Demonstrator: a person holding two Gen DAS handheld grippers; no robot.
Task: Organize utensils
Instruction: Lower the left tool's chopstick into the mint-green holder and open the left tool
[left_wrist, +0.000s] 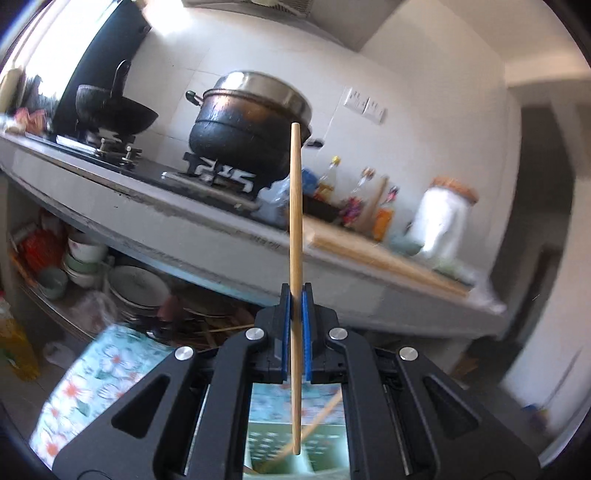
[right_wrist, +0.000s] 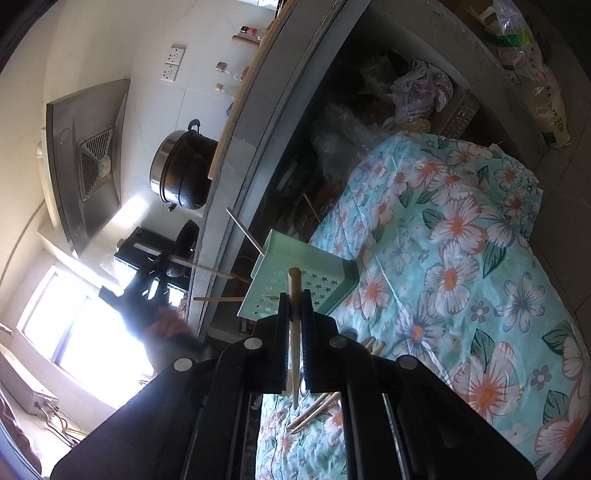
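floral cloth (right_wrist: 461, 229) spreads wide and soft across the work surface, pale teal with orange-centred blooms, probably there to cushion and catch loose sticks. on it sits the mint-green plastic utensil holder (right_wrist: 295, 280), boxy, star-punched for drainage, already sprouting a thin metal chopstick (right_wrist: 243, 230) and wooden ones. loose chopsticks (right_wrist: 314, 410) wait on the cloth just under the right gripper. left gripper (left_wrist: 295, 295) has its blue pads pinched narrow on a smooth, tapering bamboo chopstick (left_wrist: 295, 206), held upright, lower tip hanging over the holder, likely lined up to drop in. right gripper (right_wrist: 294, 295) is closed down too, clamping a paler round-ended chopstick (right_wrist: 294, 284) close to the holder's wall.
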